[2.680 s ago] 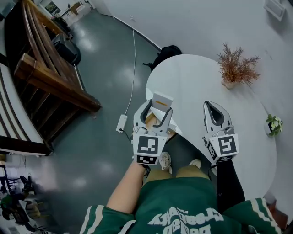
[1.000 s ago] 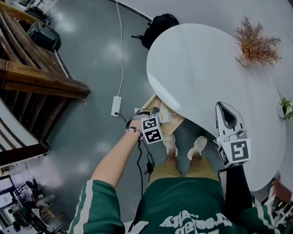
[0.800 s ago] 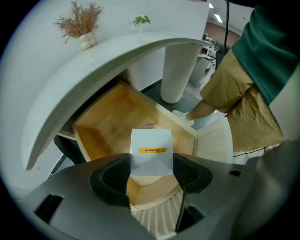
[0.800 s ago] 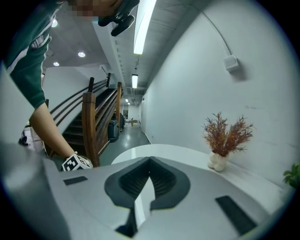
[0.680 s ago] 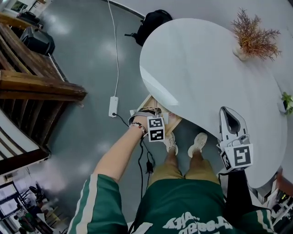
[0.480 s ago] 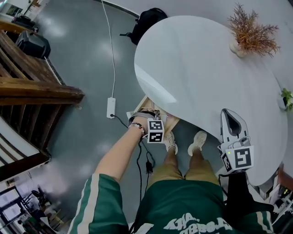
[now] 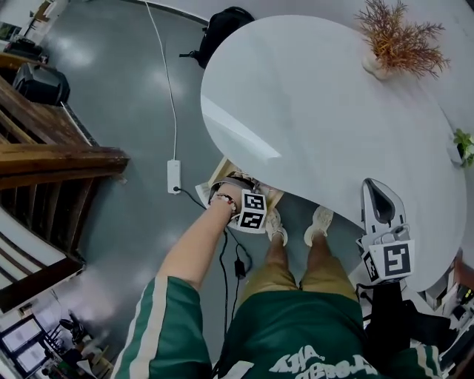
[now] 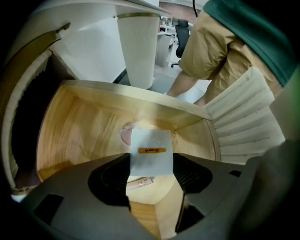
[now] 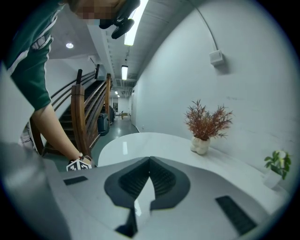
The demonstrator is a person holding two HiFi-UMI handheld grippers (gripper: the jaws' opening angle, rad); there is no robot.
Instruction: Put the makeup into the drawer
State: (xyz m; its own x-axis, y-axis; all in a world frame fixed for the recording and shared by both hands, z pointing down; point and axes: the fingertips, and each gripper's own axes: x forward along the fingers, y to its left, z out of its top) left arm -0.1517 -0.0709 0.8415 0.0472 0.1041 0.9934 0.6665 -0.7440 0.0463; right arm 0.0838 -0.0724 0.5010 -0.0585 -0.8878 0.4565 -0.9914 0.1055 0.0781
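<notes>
My left gripper (image 8: 151, 161) points straight down into the open wooden drawer (image 8: 84, 117) and is shut on a white makeup box (image 8: 151, 143) with a gold label. The box hangs just above the drawer's floor. Under it lie a pink round item (image 8: 125, 134) and a small pale tube (image 8: 139, 182). In the head view the left gripper (image 7: 238, 194) sits at the drawer (image 7: 219, 169) under the table's near edge, and its marker cube hides the box. My right gripper (image 7: 380, 196) is shut and empty, held over the white table's (image 7: 318, 111) right rim.
A ribbed table pedestal (image 8: 138, 51) stands behind the drawer. On the table are a dried plant in a vase (image 7: 396, 41) and a small green plant (image 7: 463, 144). On the floor lie a power strip (image 7: 174, 176) with its cable and a black bag (image 7: 226, 22). A wooden staircase (image 7: 59, 159) is at the left.
My left gripper has sunk from table height down into the drawer, rolling as it went, with the box still in it. The right gripper has drifted right and a little lower.
</notes>
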